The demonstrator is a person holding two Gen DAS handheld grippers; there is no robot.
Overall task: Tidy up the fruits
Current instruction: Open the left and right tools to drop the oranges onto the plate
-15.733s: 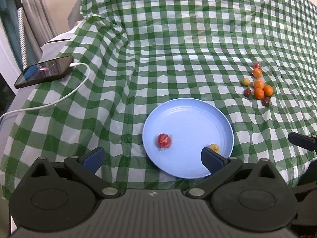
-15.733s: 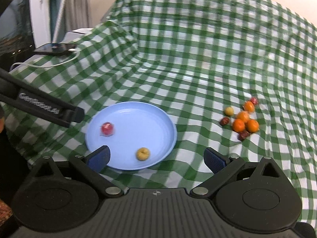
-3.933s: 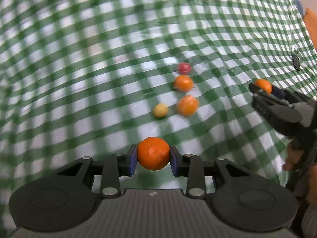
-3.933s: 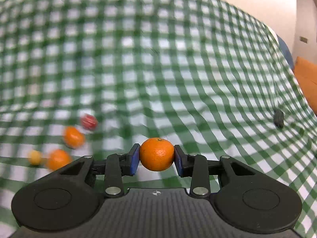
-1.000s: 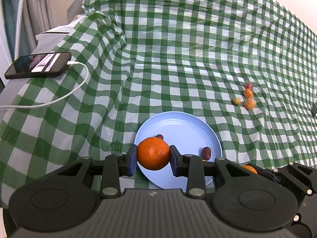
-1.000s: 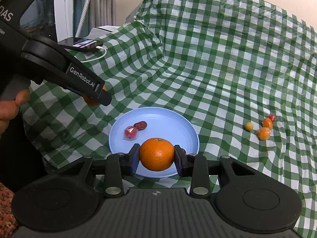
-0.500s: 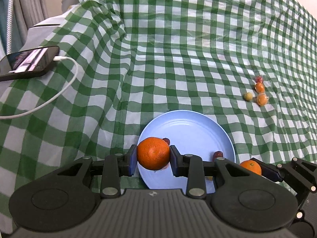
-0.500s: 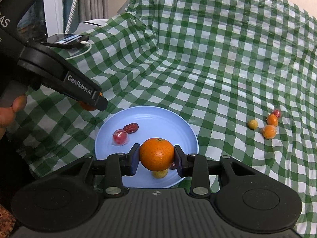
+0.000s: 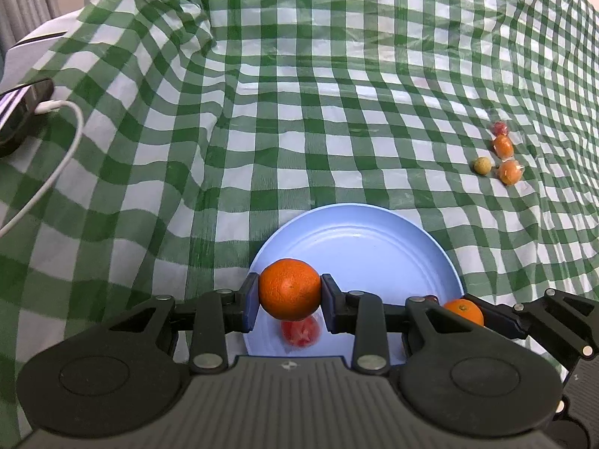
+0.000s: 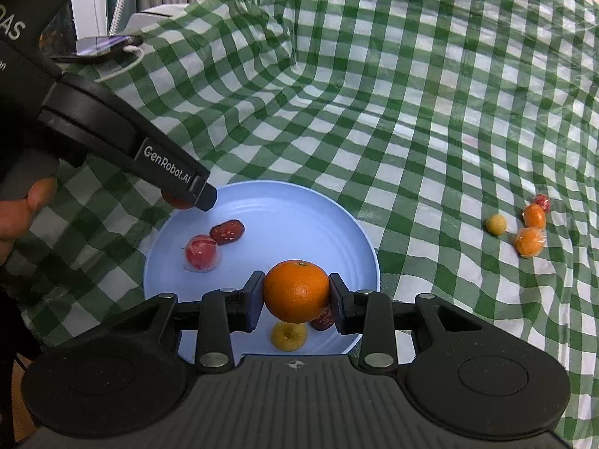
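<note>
Your left claw (image 9: 290, 295) is clenched on an orange (image 9: 290, 289), and your right claw (image 10: 295, 296) grips a second orange (image 10: 296, 290) just as firmly. Over the last second both have come down and forward, so each orange now hangs over the near part of the blue plate (image 10: 299, 202) rather than short of it: the left one above the plate's near-left rim, the right one above its near edge.

On the plate lie a wrapped red fruit (image 10: 201, 252), a dark date (image 10: 227, 231), a small yellow fruit (image 10: 289, 335) and another date (image 10: 323, 320) under the right orange. You seem close to release; lower a little more so neither orange rolls off the rim.

Four small fruits (image 10: 528, 241) wait well apart from the plate, towards the right edge of the checked cloth (image 9: 299, 93). A phone (image 10: 99, 46) with its cable sits at the far left corner.
</note>
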